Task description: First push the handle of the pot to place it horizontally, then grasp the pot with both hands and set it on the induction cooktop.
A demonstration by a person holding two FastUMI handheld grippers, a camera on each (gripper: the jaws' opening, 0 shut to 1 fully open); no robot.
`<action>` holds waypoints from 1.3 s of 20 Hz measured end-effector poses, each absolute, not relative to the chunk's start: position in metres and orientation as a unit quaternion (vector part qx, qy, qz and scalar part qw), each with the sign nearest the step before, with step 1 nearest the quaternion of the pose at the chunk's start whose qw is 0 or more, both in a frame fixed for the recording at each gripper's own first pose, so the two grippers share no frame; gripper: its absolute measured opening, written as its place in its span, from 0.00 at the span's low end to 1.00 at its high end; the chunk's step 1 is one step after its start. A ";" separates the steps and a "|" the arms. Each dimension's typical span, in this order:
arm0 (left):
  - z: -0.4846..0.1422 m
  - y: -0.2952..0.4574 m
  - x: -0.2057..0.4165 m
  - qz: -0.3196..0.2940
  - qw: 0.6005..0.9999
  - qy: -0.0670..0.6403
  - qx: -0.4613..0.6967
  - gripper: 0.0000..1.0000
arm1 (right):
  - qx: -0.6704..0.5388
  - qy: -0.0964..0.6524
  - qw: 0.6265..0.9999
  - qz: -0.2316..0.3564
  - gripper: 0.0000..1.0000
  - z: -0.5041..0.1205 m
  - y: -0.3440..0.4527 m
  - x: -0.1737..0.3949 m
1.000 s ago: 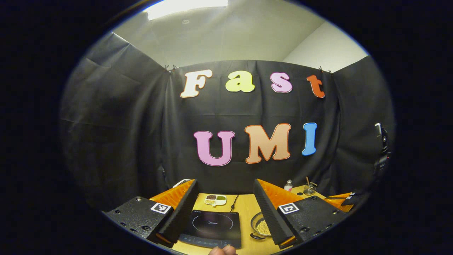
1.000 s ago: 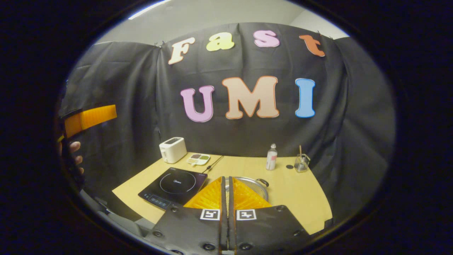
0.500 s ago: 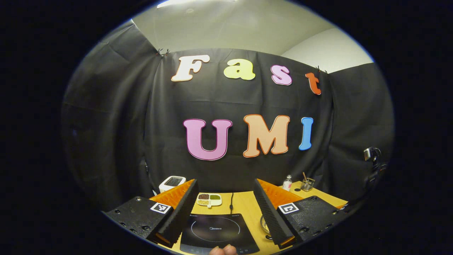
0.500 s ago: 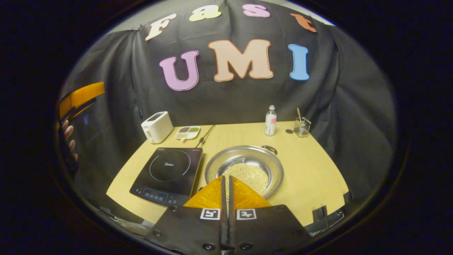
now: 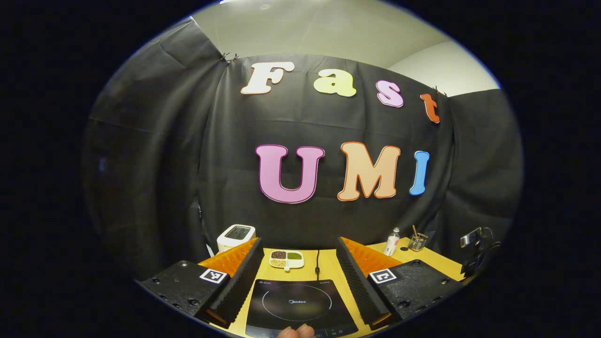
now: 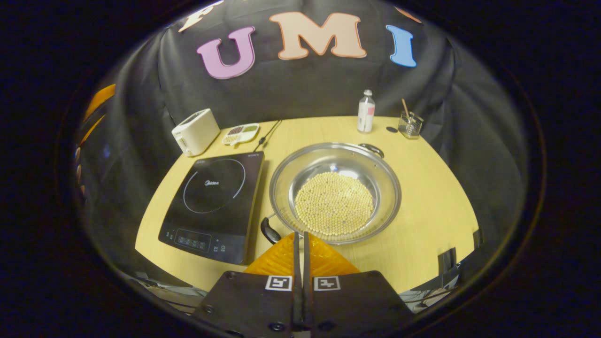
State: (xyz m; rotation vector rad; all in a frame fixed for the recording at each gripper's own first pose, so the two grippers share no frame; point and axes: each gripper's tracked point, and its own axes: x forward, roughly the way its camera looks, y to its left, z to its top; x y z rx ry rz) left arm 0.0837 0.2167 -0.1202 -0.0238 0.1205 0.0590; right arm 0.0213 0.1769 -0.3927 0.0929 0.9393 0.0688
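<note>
In the left gripper view, your left tongs (image 5: 298,277) stand wide apart above the cooktop (image 5: 296,305), holding nothing. In the right gripper view, your right tongs (image 6: 301,244) are pressed together and empty, just before the pot (image 6: 335,192) of beans on the table (image 6: 436,206), beside the cooktop. If you push its near handle (image 6: 268,231) too hard, I think the pot may slide or spill beans.

Count from my two views: 1 steel pot (image 6: 335,193) with 2 black handles, full of small pale beads, too many to count. 1 induction cooktop (image 6: 212,206). 1 white toaster (image 6: 195,132). 1 divided dish (image 6: 240,134) of beans, 3 compartments. 1 bottle (image 6: 365,111). 1 glass cup (image 6: 410,126) holding 1 stick. 1 black cable (image 6: 266,135).
</note>
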 end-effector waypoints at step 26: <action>-0.149 0.273 0.093 0.071 0.993 0.088 -0.040 0.94 | 0.061 0.550 0.833 0.026 0.03 -0.477 0.237 0.052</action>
